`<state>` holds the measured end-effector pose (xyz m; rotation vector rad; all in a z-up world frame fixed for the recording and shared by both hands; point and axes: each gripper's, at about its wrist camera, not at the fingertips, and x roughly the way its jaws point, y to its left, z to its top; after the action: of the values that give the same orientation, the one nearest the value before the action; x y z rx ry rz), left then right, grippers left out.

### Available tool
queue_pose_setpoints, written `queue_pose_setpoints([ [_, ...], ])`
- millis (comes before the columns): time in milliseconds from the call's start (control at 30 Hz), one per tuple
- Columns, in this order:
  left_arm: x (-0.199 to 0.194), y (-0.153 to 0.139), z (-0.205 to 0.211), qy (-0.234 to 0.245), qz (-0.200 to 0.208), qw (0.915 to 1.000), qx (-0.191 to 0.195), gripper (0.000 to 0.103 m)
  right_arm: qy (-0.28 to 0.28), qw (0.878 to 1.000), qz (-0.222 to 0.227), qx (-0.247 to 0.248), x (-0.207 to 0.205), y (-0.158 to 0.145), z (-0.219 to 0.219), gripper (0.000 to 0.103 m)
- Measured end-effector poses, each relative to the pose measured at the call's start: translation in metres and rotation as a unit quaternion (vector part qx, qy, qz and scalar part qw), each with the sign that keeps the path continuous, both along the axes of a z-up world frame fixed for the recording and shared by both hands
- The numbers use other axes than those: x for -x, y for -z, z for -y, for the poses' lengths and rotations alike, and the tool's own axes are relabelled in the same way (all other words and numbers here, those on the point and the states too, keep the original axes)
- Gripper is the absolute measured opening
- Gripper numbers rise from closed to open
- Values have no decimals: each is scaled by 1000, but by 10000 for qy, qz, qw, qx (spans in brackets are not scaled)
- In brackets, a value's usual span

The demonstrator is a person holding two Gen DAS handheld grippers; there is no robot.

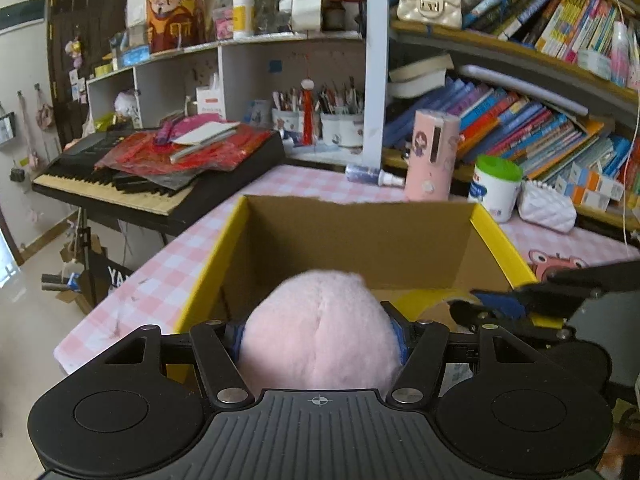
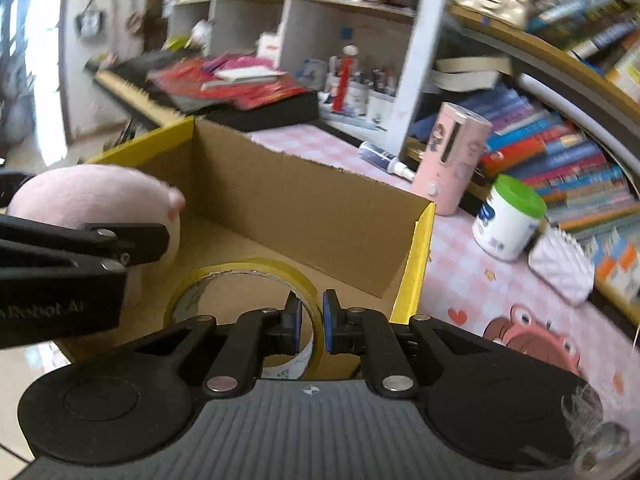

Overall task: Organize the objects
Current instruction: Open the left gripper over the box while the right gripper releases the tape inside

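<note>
Gripping a pink plush toy (image 1: 320,332) between its two fingers, the left gripper (image 1: 320,336) is spread wide around the soft body, pads pressed into the fur on either side. Ahead of and below that claw sits an open cardboard box (image 1: 360,232) with yellow outer faces, resting on a pink checked tablecloth (image 1: 168,276). In the right wrist view the toy hangs over the box's left part, just inside its near rim.

The right gripper (image 2: 311,326) is nearly closed, its blue pads straddling the wall of a roll of clear packing tape (image 2: 244,276), one pad inside the ring and one outside. That roll lies on or just above the box floor directly in front of the claw; whether it is truly pinched or merely bracketed, I cannot tell.

Risks from here, as I judge them: the plush is squashy, so it may spring or roll as the fingers let go and topple out over the near rim if released too close to it. Both tools crowd one box, and the left tool's black finger sits just left of the right claw, so a careless withdrawal could knock them together. Pulling the right claw back without opening fully could drag the tape out, or shove the light box along the cloth.
</note>
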<state>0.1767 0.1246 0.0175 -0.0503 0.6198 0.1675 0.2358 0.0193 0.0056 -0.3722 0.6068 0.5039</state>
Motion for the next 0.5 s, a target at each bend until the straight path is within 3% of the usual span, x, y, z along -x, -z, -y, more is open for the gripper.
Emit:
queue_pose_setpoints([
  [133,-9,10,2,-83,-259,9996,33,62,-418,9975,43,572,-6,4,-6,13],
  [300,-13,20,2,-282,-490,9983,160,62,-574,9961,-79,664,-7,4,-7,19],
  [500,-5,20,0,-370,-421,9981,254,61,-616,9957,-121,677,-7,3,-7,30],
])
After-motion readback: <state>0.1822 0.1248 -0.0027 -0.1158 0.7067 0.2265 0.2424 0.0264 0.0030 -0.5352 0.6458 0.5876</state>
